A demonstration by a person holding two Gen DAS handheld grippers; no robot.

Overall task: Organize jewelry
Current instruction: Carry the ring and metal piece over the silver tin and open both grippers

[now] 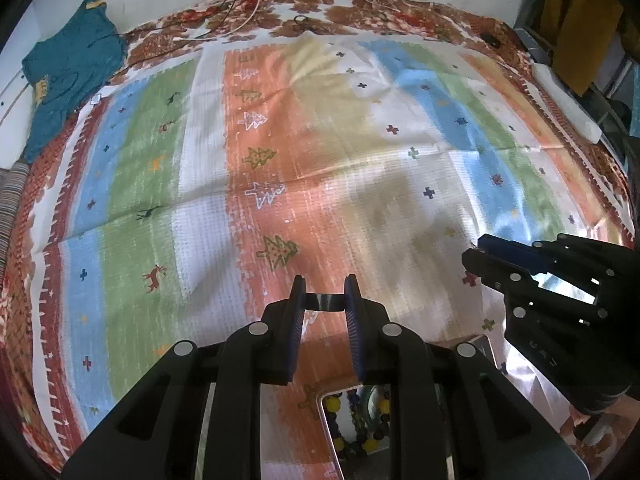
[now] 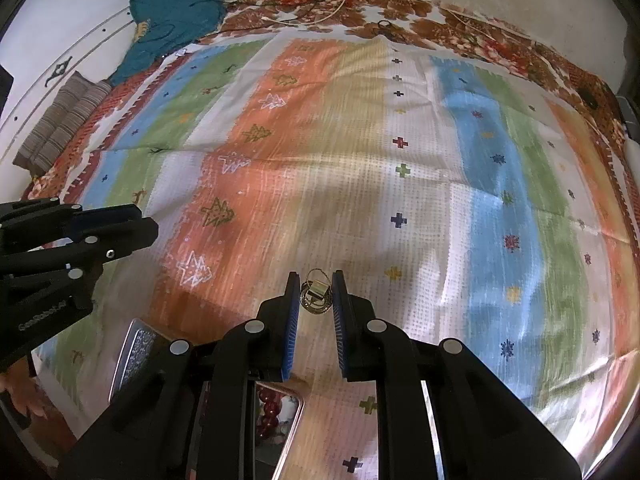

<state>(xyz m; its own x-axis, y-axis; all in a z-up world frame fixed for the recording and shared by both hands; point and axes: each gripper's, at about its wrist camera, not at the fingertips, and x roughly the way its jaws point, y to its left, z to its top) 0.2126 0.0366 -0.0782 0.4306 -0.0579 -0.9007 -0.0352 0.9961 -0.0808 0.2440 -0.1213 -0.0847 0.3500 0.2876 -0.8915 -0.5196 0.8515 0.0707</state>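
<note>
- Striped bedspread [image 1: 280, 140] on a bed, spread flat under both grippers, work surface.
- Tray w/ beads [image 1: 356, 424] below/behind left jaws; 2nd tray w/ red beads [image 2: 276, 408] below/behind right jaws, prob sorting bins.
- Left gripper [image 1: 323, 300]: jaws clenched on thin dark strip [image 1: 324, 302], lifted clear of bed.
- Right gripper [image 2: 316, 292]: jaws nearly closed, gold ring-like jewelry piece [image 2: 316, 294] betw them; gripped or lying on bed below, cannot tell.

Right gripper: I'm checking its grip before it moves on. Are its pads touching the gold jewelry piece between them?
Touching. In the right wrist view, the right gripper has the gold jewelry piece pinched between its blue pads, no gap showing either side.
</note>
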